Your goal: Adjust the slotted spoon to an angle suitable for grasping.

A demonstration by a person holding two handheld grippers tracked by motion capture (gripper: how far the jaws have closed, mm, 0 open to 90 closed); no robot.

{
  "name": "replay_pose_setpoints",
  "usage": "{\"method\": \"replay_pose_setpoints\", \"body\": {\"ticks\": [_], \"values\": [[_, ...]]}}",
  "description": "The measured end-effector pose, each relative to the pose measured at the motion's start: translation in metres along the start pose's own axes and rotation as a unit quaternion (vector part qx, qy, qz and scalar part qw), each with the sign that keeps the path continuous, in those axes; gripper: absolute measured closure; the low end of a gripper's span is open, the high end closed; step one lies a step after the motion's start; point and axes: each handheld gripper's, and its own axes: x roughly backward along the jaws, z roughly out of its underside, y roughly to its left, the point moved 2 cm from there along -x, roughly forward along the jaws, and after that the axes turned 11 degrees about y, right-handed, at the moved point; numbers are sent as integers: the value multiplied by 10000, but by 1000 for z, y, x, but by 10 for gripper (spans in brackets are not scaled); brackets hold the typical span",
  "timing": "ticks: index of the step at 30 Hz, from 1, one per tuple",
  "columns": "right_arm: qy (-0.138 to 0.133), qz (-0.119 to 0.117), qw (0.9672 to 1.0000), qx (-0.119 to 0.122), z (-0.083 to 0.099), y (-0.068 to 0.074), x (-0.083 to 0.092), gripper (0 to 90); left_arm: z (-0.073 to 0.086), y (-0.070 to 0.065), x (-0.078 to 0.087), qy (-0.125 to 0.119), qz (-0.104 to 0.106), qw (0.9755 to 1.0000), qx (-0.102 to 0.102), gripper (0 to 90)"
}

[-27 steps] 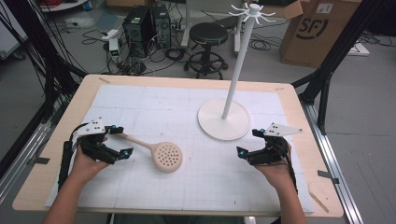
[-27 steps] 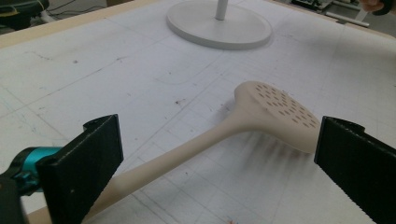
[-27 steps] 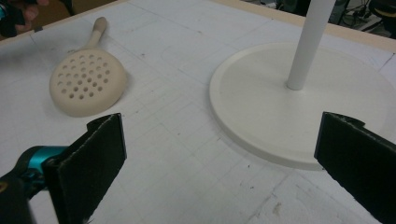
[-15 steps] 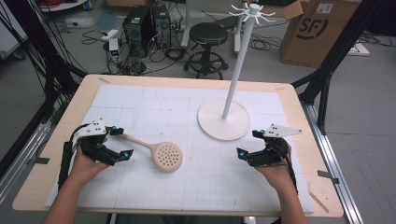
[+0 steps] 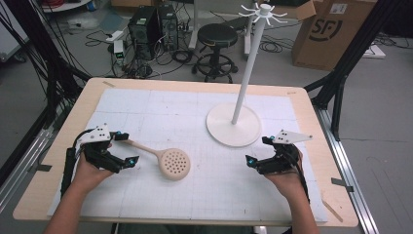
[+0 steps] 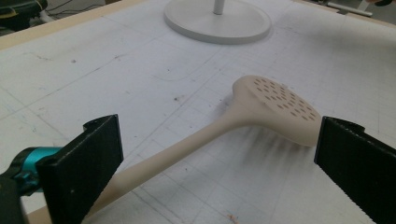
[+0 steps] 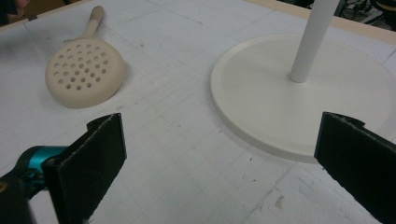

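I had the left gripper (image 5: 124, 147) wide open astride the skimmer (image 5: 165, 160) handle, nothing held; skimmer flat on the mat (image 5: 195, 117). Right gripper (image 5: 256, 150) open, empty. Closing near the handle's tip risked the heavy head swinging down.

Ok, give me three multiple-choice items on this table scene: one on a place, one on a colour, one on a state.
1. Where does the skimmer lie?
A. on the stand's base
B. on the white mat, by the left gripper
C. hung on a hook

2. What colour is the stand?
A. white
B. black
C. red

3. How is the right gripper?
A. shut on the skimmer
B. shut on the pole
C. open, holding nothing

1 B: it lies flat on the mat.
2 A: base and pole are white.
3 C: its jaws stand wide apart.
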Motion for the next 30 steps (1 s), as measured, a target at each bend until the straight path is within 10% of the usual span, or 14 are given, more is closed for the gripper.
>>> {"method": "replay_pose_setpoints", "body": {"ticks": [30], "values": [[55,-61,10000,-23,3,-2,-4,8,2,7,-5,341,-96,9993,-69,228]]}}
